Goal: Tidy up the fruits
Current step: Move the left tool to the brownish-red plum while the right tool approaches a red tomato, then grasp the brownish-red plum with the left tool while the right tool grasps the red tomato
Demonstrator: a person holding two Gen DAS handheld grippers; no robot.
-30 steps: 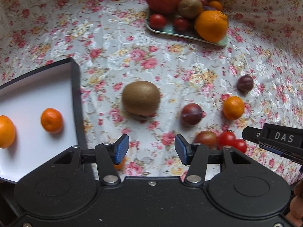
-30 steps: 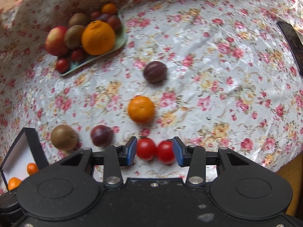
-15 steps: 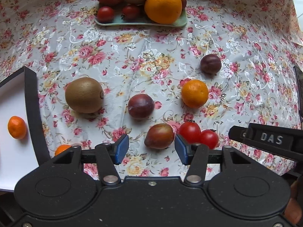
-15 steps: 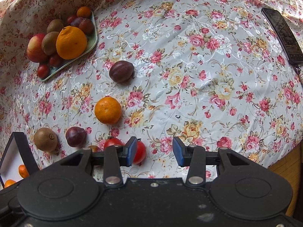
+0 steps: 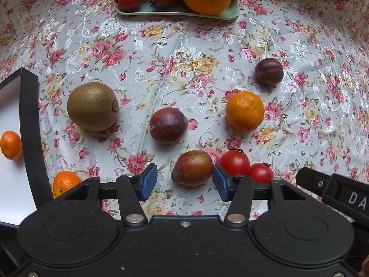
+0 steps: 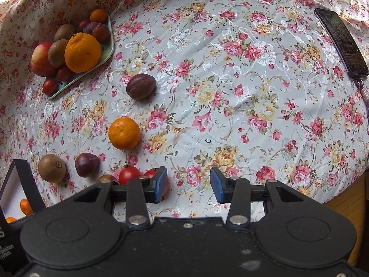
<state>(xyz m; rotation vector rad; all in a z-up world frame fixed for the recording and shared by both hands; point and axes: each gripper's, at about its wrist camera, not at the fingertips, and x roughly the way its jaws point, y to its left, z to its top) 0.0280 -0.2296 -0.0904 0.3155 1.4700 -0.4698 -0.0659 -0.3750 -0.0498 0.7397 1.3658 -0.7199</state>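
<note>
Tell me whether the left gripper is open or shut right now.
Open. The left gripper has its blue pads apart, with a reddish-brown plum lying on the cloth between them, not yet squeezed.

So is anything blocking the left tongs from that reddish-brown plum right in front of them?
Nothing visible. The left tongs are open with the reddish-brown plum lying just ahead, in line with the gap. Two tomatoes sit close by on its right.

On the flowered cloth lie three dark purple-red plums (image 5: 168, 124), two round red tomatoes (image 5: 234, 162), two small orange mandarins (image 5: 245, 110) and one fuzzy brown kiwi (image 5: 92, 106).
</note>
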